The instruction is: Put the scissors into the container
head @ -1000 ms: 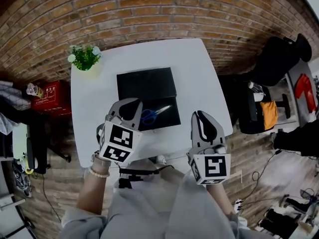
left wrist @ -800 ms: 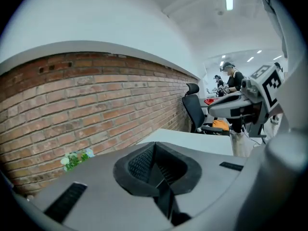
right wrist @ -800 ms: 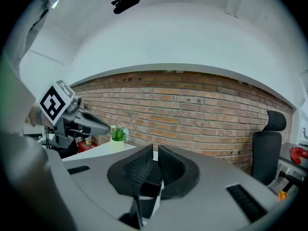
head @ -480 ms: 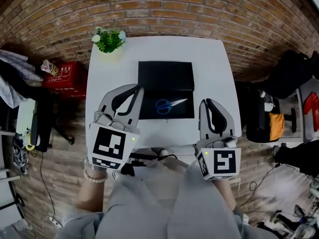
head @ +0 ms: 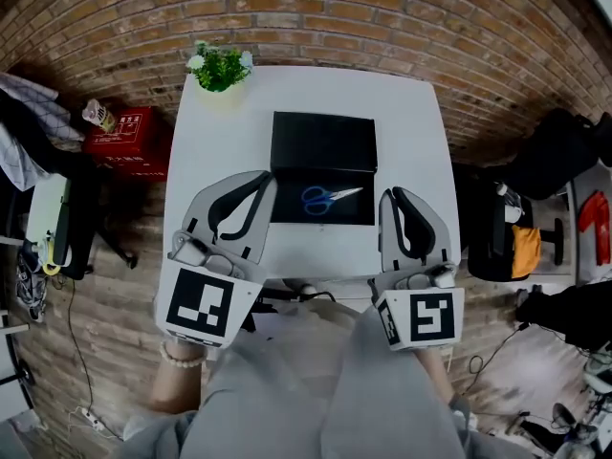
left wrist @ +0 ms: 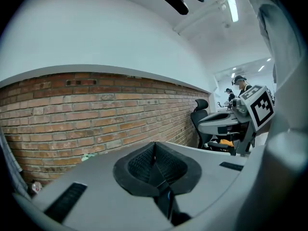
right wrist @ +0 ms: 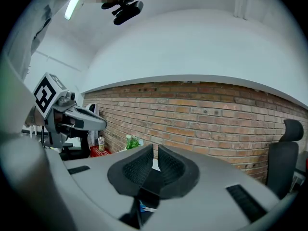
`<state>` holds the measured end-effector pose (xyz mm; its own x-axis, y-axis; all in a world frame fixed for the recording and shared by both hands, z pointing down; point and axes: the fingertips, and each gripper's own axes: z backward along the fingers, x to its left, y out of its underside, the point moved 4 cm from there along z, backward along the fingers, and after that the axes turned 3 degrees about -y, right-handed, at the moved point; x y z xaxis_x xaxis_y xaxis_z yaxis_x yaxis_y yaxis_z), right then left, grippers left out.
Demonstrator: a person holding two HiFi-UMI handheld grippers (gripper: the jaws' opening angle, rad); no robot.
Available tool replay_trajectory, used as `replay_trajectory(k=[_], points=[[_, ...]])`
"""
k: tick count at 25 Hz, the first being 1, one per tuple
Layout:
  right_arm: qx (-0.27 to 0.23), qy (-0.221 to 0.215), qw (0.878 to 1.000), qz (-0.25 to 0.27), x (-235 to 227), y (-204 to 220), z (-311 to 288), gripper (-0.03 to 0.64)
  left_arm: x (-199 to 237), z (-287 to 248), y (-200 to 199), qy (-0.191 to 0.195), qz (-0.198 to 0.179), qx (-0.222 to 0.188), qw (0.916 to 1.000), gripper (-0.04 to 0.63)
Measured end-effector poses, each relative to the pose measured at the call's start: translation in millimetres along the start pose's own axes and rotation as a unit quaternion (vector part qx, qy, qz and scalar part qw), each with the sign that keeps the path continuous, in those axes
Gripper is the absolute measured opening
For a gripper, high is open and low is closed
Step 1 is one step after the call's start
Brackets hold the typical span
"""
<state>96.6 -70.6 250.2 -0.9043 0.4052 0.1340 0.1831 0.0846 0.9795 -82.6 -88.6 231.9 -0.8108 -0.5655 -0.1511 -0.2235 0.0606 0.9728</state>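
now scissors (head: 323, 197) lie in black container (head: 290, 210) on white table (head: 218, 151); left gripper (head: 262, 178), right gripper (head: 390, 196) pressed together, empty.

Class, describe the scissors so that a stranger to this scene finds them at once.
Find the white table by the brick wall. At its middle lies a flat black container, and the scissors rest on its nearer half. Blue handles and silver blades set them apart.
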Motion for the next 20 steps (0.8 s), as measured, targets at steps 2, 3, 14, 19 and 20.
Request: replay_trajectory(k=[2,3,14,19,20], points=[[0.000,-0.003,1.000,0.001,2.5,-1.3,0.2,0.058,-1.1,2.0,0.6,0.002,-0.003,0.000,1.0000,0.018],[0.000,-0.004,1.000,0.002,3.9,-1.9,0.5,0.057,-1.5,2.7,0.6,0.003,-0.004,-0.001,1.0000,0.018],[0.000,-0.013,1.000,0.001,12.8,-2.2,2.9,0.055,-7.2,10.4,0.1,0.011,-0.024,-0.002,0.9996,0.018],[0.004,-0.019,1.000,0.004,18.7,-1.9,2.1,0.055,-6.1,12.8,1.6,0.013,-0.024,-0.001,0.9996,0.018],[0.005,-0.021,1.000,0.004,19.3,-1.5,2.2,0.055,-6.4,12.9,2.0,0.014,-0.024,-0.001,0.9996,0.018]])
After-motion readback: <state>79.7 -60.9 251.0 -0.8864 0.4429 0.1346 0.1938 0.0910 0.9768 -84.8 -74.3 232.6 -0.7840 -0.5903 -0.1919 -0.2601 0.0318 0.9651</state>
